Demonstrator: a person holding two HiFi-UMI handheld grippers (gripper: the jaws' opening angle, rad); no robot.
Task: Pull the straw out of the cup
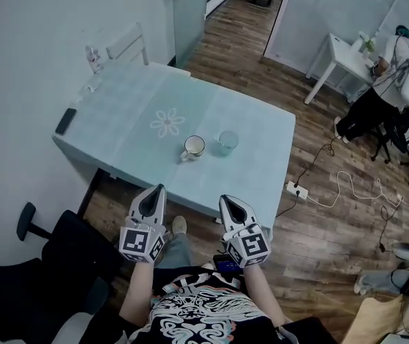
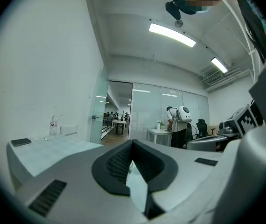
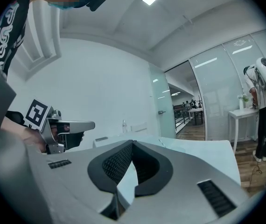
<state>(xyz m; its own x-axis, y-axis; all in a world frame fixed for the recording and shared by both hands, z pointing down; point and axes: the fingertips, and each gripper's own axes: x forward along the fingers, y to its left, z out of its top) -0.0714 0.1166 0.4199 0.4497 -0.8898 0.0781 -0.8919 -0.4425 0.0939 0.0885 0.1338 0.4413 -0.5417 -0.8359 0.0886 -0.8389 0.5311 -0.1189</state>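
No straw could be made out at this size. If one was there, it stood in the pale green cup [image 1: 226, 142] or in the white mug [image 1: 193, 147] just to its left. The two stood side by side in the near half of the counter [image 1: 262, 163], probably set there so both hands could reach them from the person's side. A flower print [image 1: 167, 122] lay on the cloth just beyond them, to the left.

The left gripper [image 1: 157, 190] and right gripper [image 1: 224, 199] hung short of the counter's near edge, above the person's lap and well apart from the cup and mug. Each pointed level toward the far side. The jaws of both were clenched tip to tip with nothing between them. I judged this a ready posture, with the reach not yet made. One gripper would likely steady the cup while the other took the straw, and the jaws would have to part first.

Farther out, a dark phone [image 1: 66, 120] lay at the counter's left edge and a clear bottle [image 1: 93, 57] stood at its far left corner, both out of the way. Another person [image 1: 391, 77] bent over a white desk at the far right, taking no part.
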